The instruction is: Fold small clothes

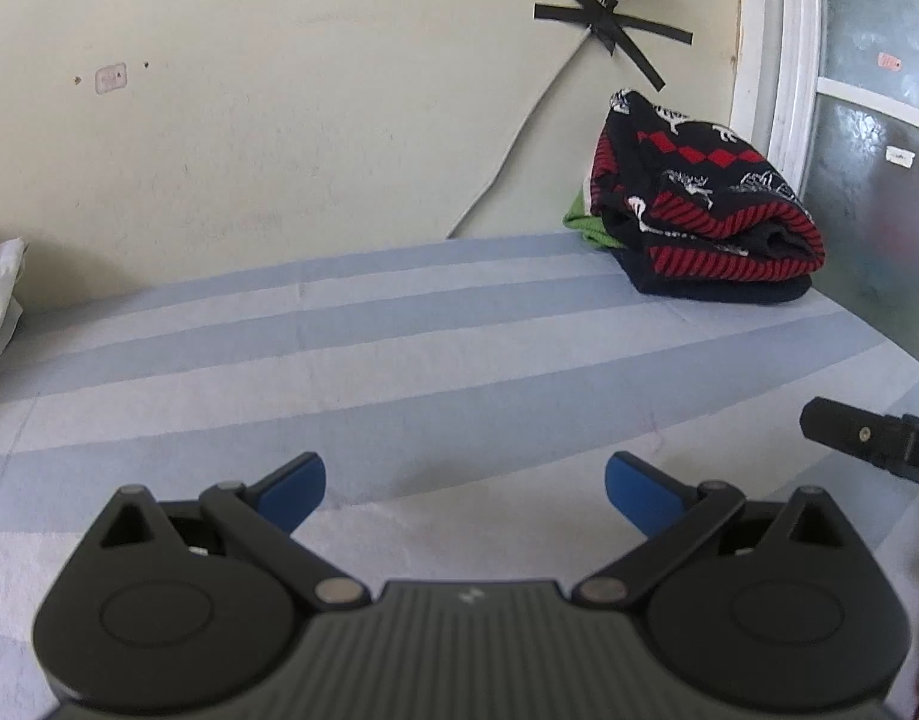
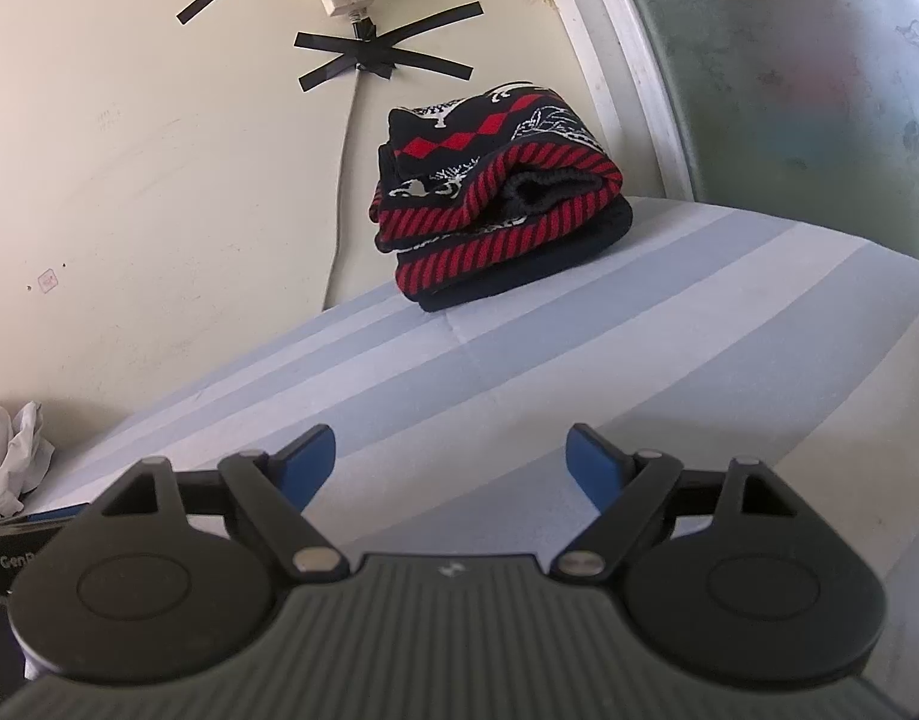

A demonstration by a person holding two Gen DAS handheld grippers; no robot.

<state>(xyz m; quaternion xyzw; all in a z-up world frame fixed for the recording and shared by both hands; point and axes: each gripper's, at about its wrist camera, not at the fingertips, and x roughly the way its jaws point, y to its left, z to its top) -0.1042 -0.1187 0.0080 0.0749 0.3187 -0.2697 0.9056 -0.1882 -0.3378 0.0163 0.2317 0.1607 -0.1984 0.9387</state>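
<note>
A crumpled white cloth point(image 1: 0, 294) is seen at the far left edge of a tabletop covered with a blue-and-white striped sheet point(image 1: 399, 348), set against a pale wall. The left claw point(image 1: 465, 483) is held low over the bare stripes, its blue-padded fingers spread wide with nothing between them. Further right, a folded black, red and white patterned sweater point(image 1: 699, 204) is stacked on a dark garment point(image 1: 723, 289) in the far corner of the sheet, with a green garment point(image 1: 585, 223) tucked behind it against the wall, beneath a cable point(image 1: 519, 144) fixed in place by crossed strips of black tape point(image 1: 609, 30). A frosted glass door point(image 1: 879, 180) stands beside the stack. In the right wrist view, the right claw point(image 2: 450, 459) is likewise held over the empty sheet, well short of the sweater point(image 2: 495, 198), its jaws spread wide and empty.
</note>
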